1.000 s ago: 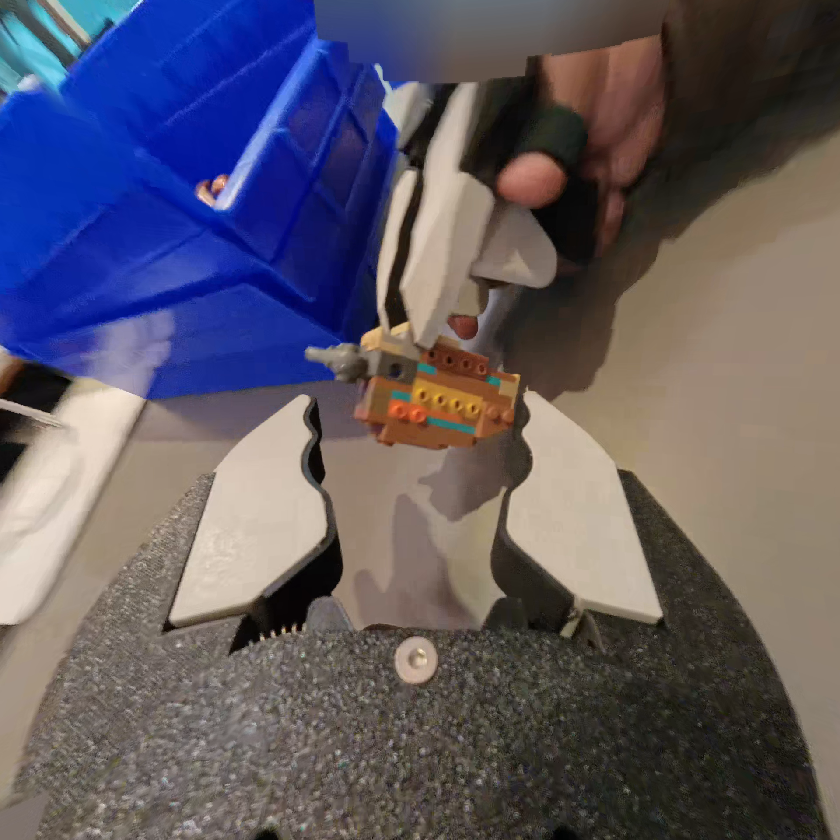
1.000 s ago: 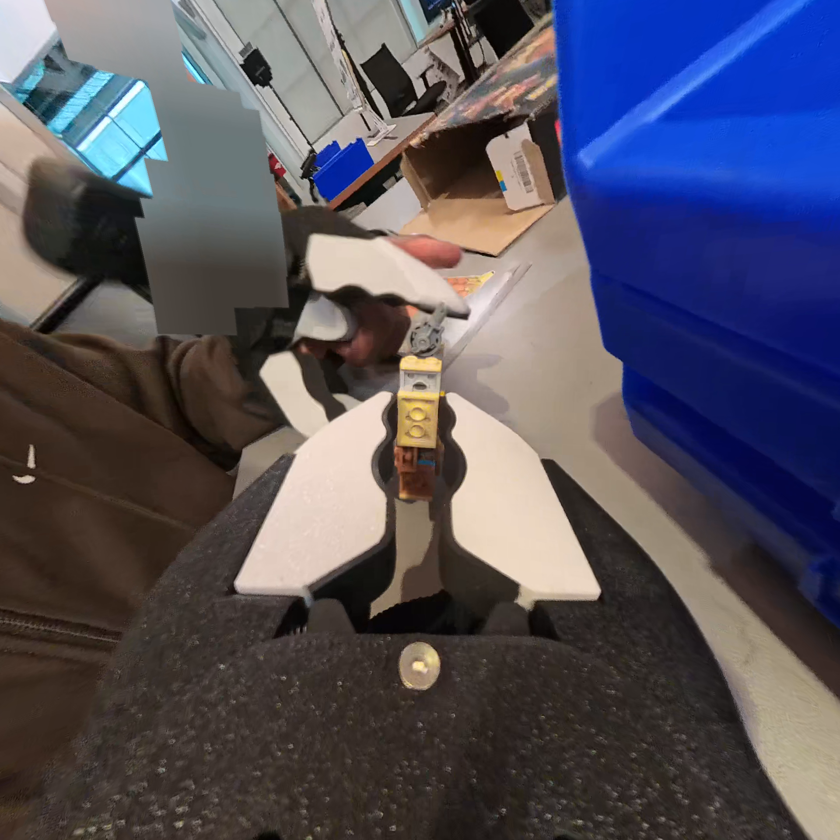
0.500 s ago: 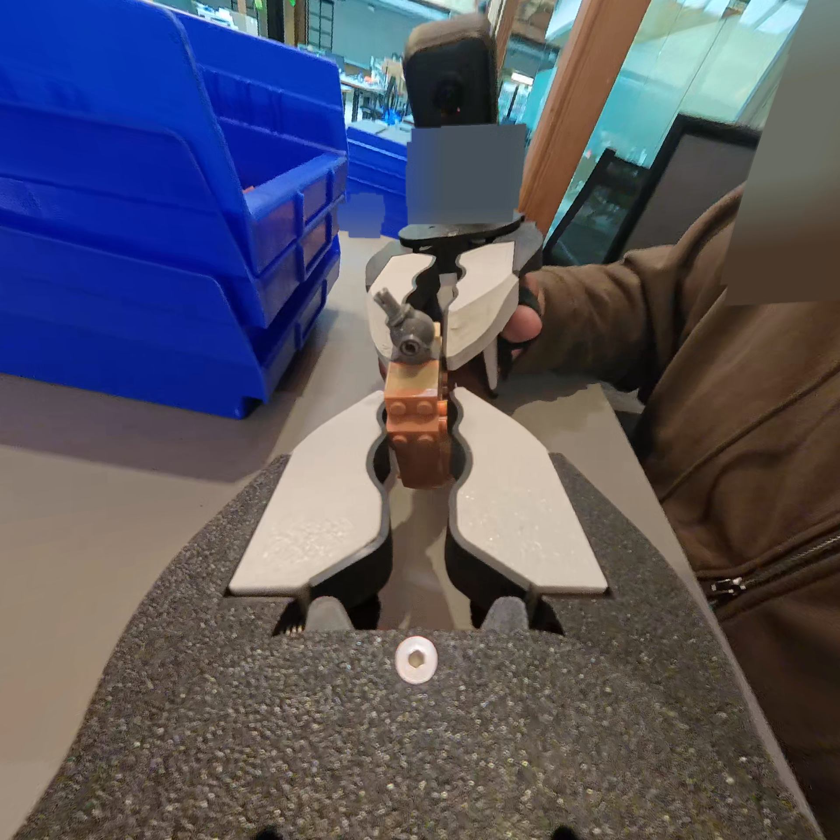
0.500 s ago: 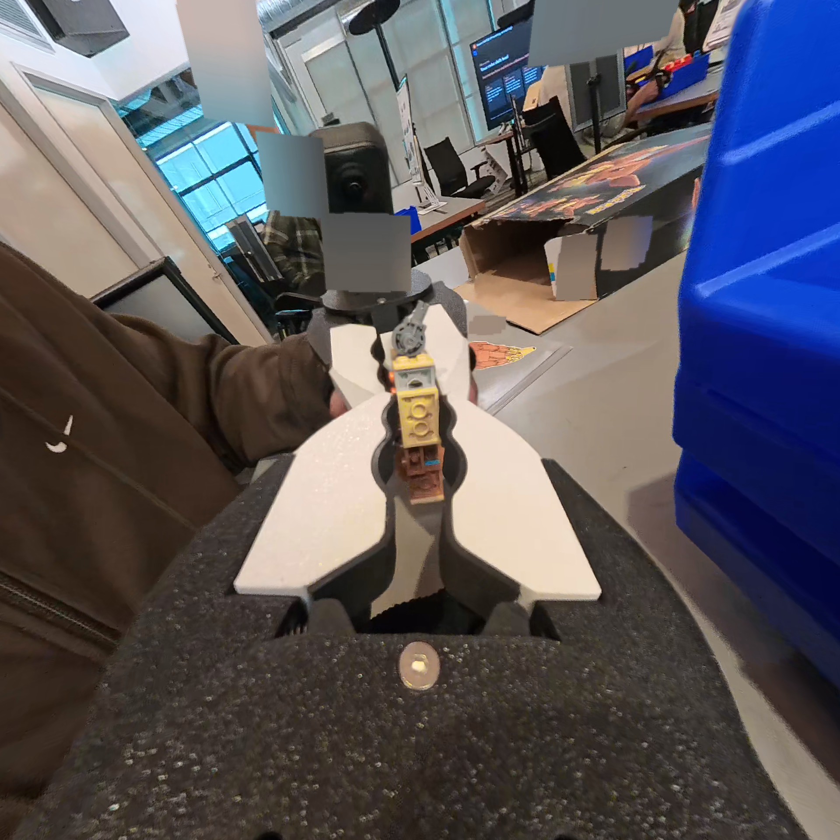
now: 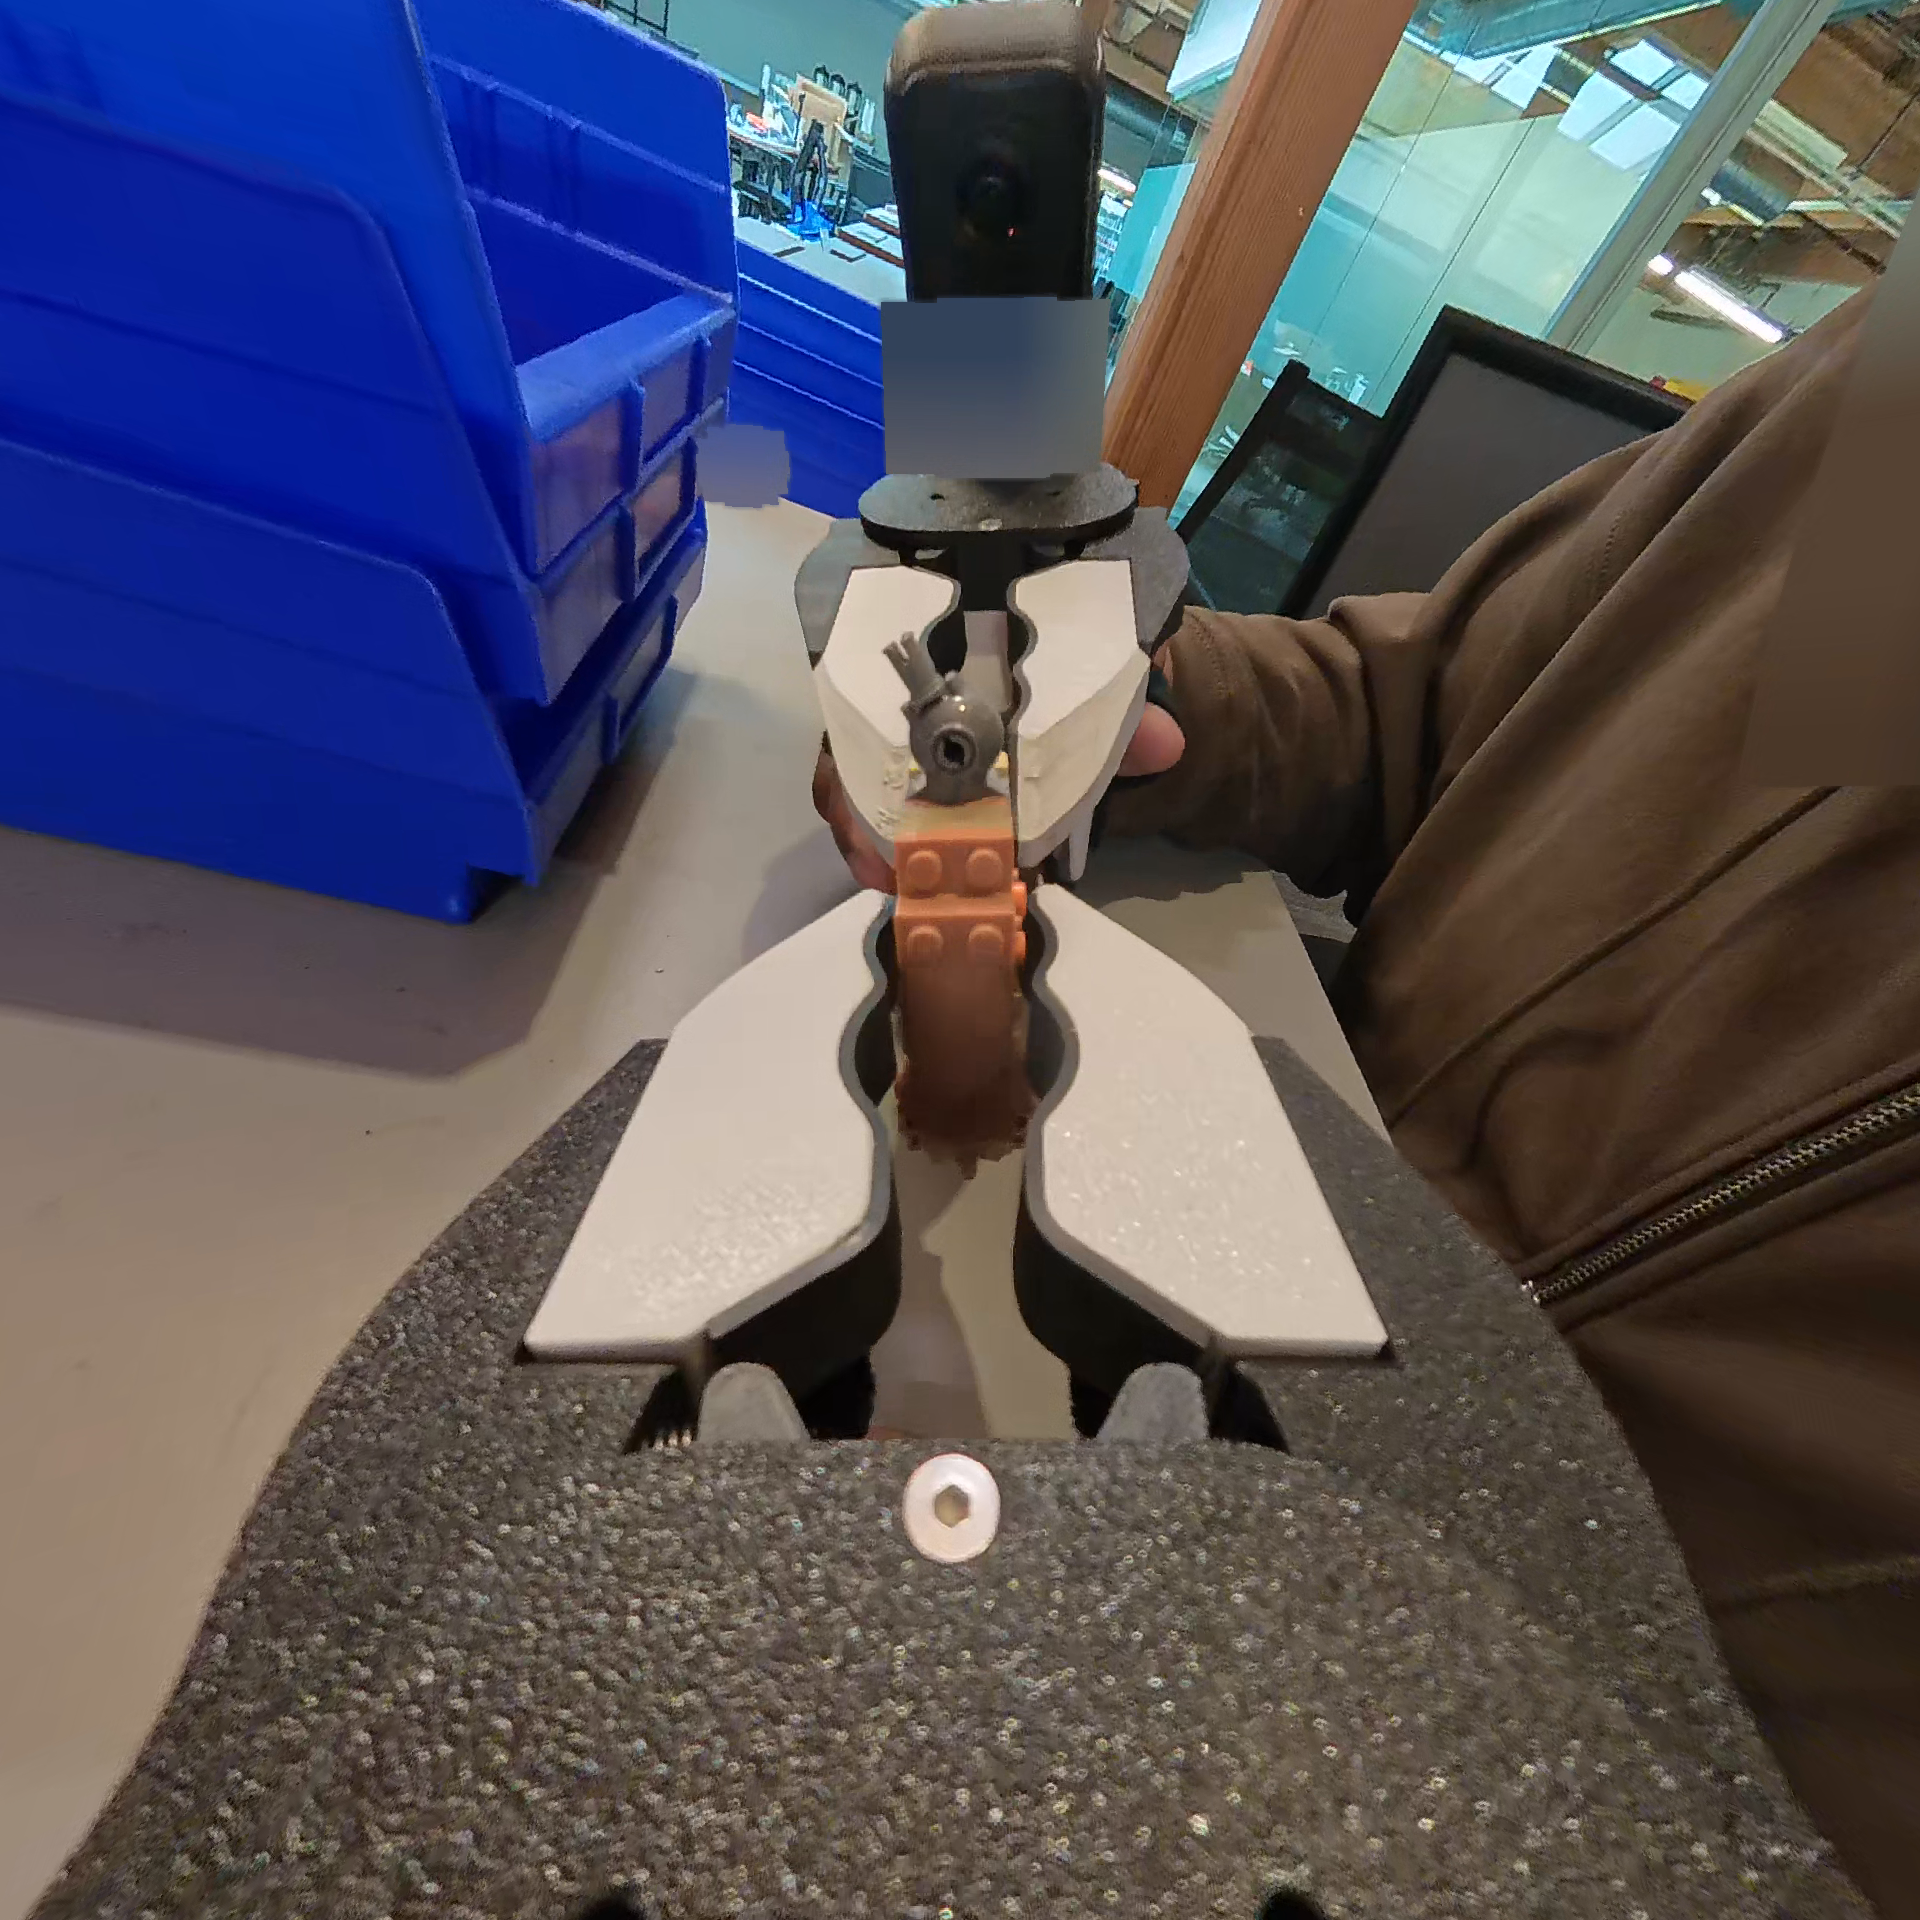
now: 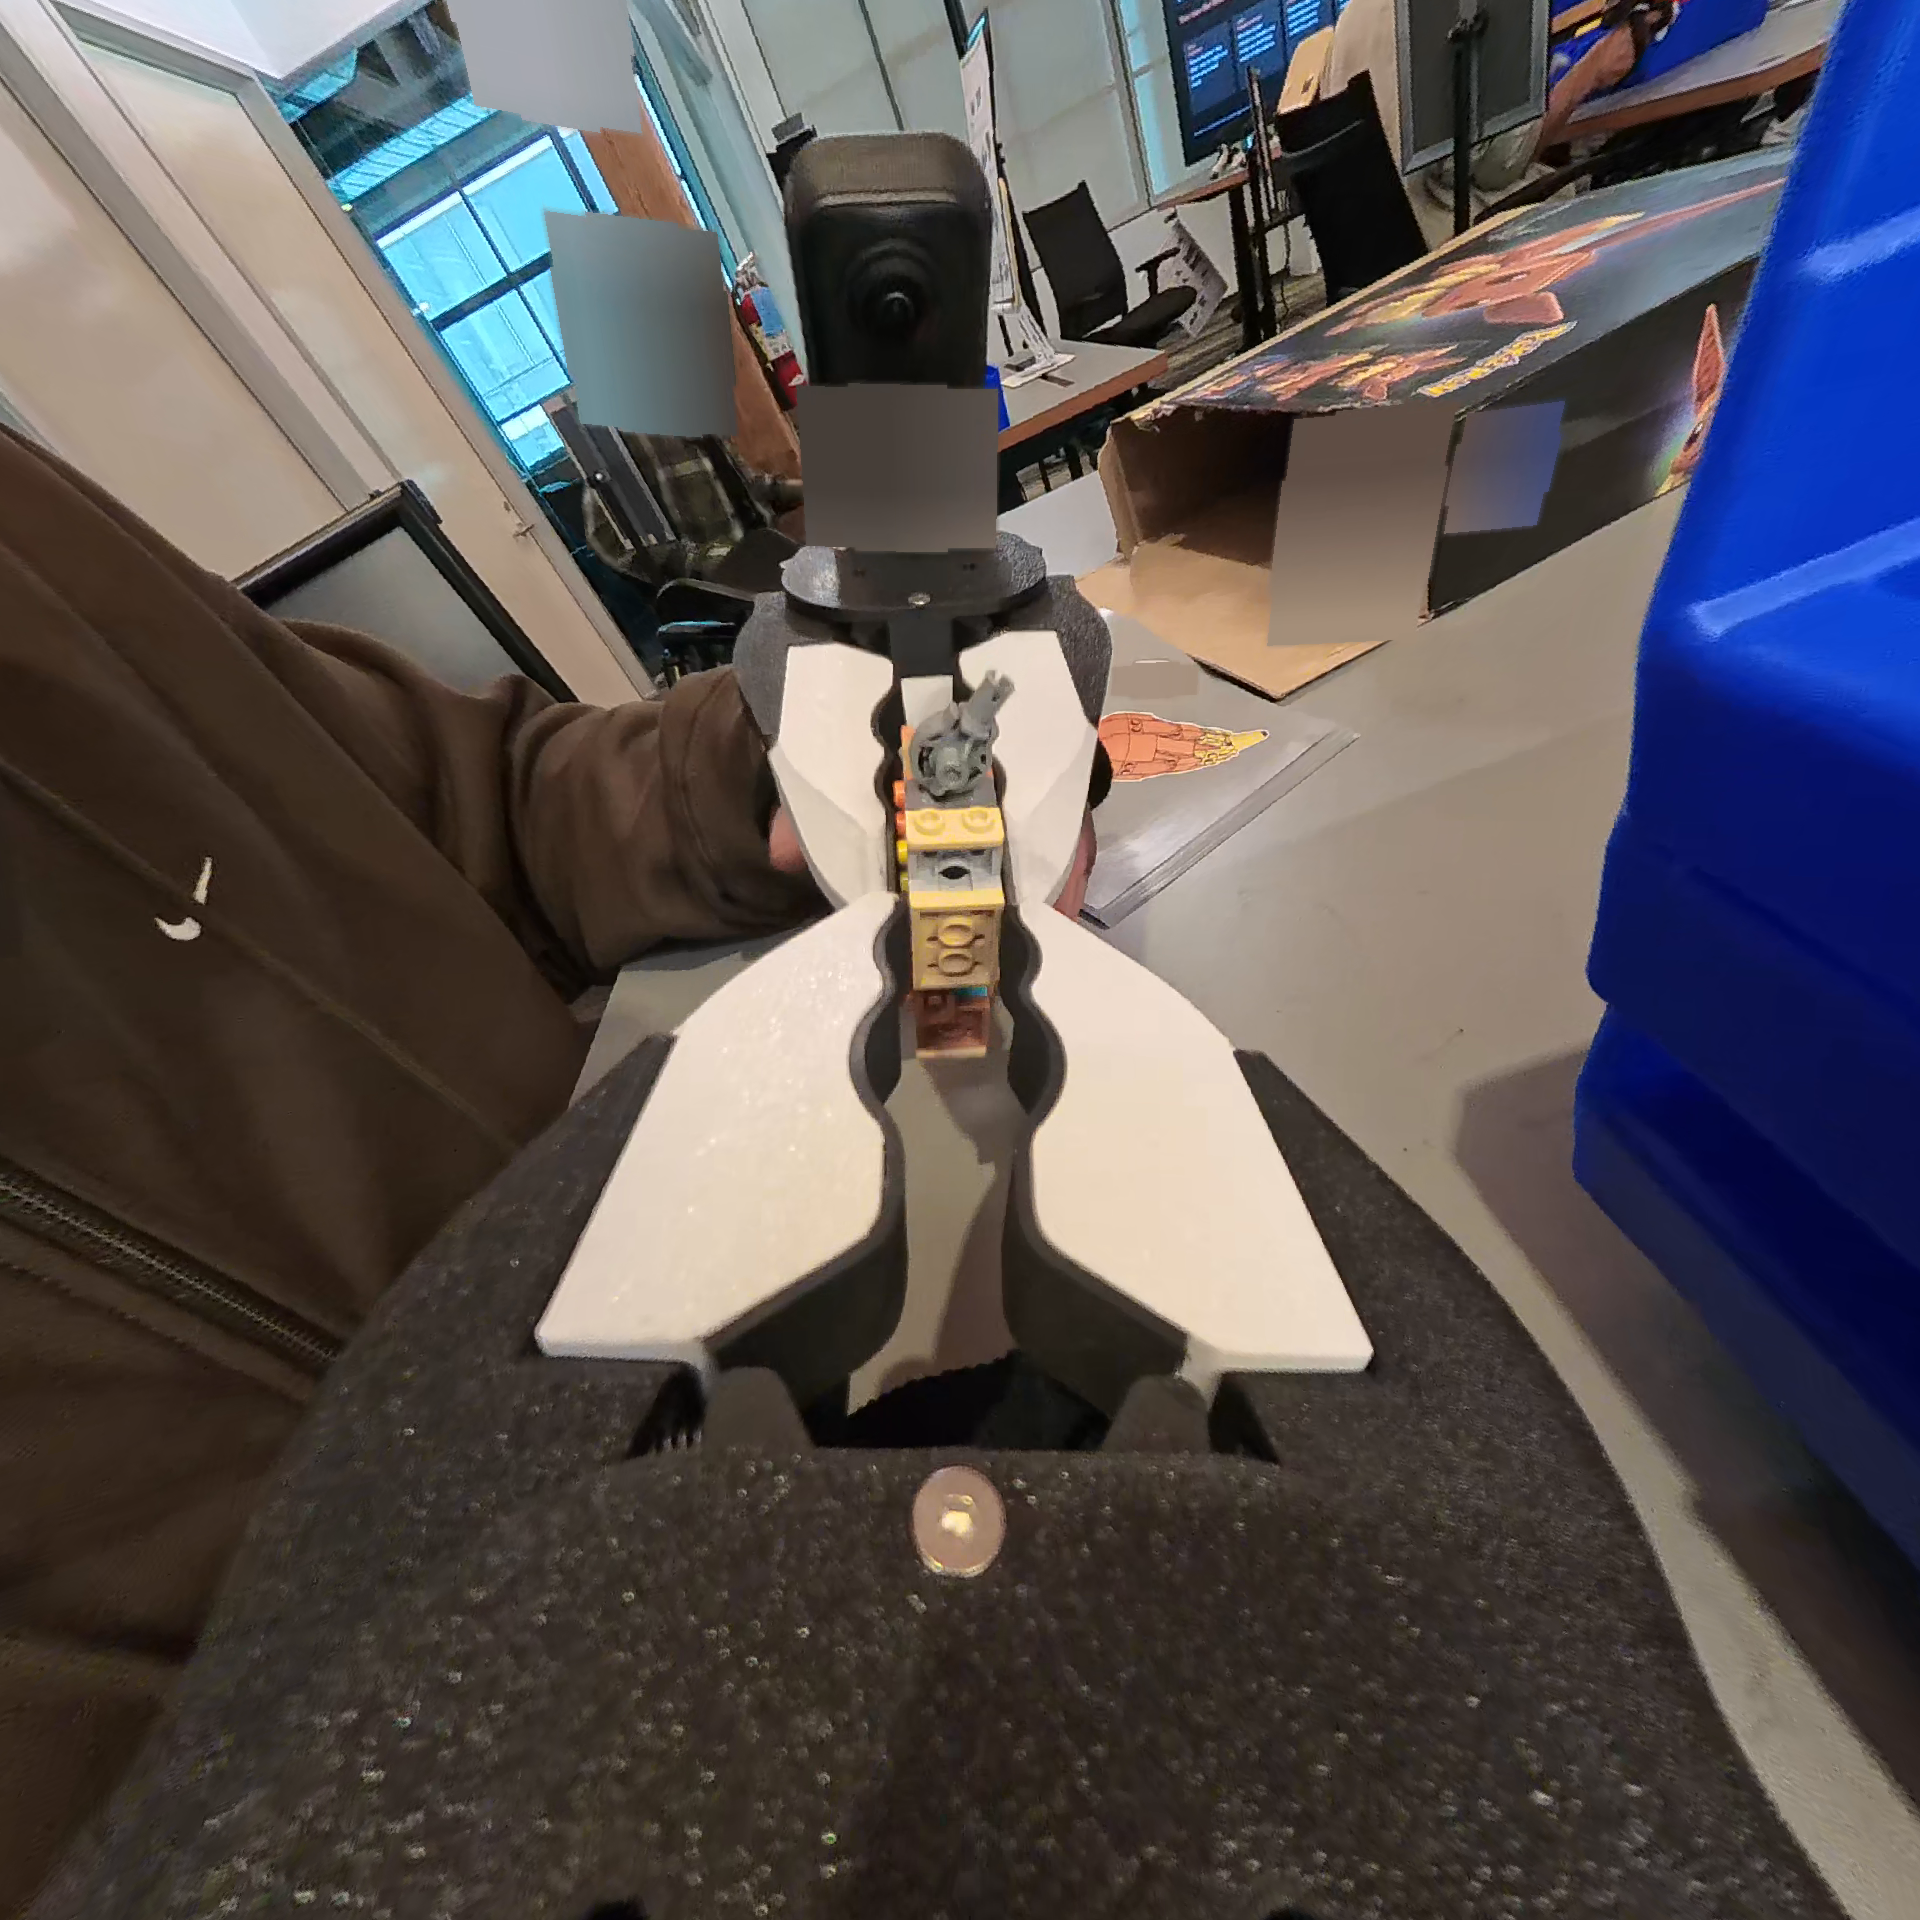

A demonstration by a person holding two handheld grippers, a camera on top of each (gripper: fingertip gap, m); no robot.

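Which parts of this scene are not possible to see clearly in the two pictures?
- Left wrist view: the far end of the brick model is hidden inside the right tongs.
- Left wrist view: the near underside of the model is blurred, between the left tongs.
- Right wrist view: the blue bins are cut off by the right edge.
- Right wrist view: the hand holding the far tongs is mostly hidden behind them.
- Both views: grey patches cover parts.

Stacked blue storage bins (image 5: 312,499) stand along the far left edge of the grey worktop (image 5: 208,1143). An opened cardboard box (image 6: 1351,499) with printed artwork lies near the worktop's far edge. A flat printed sheet (image 6: 1195,769) lies on the worktop in front of the box. A wooden post (image 5: 1236,239), dark framed panels (image 5: 1455,488), office chairs (image 6: 1091,270) and monitors (image 6: 1236,62) occupy the background.
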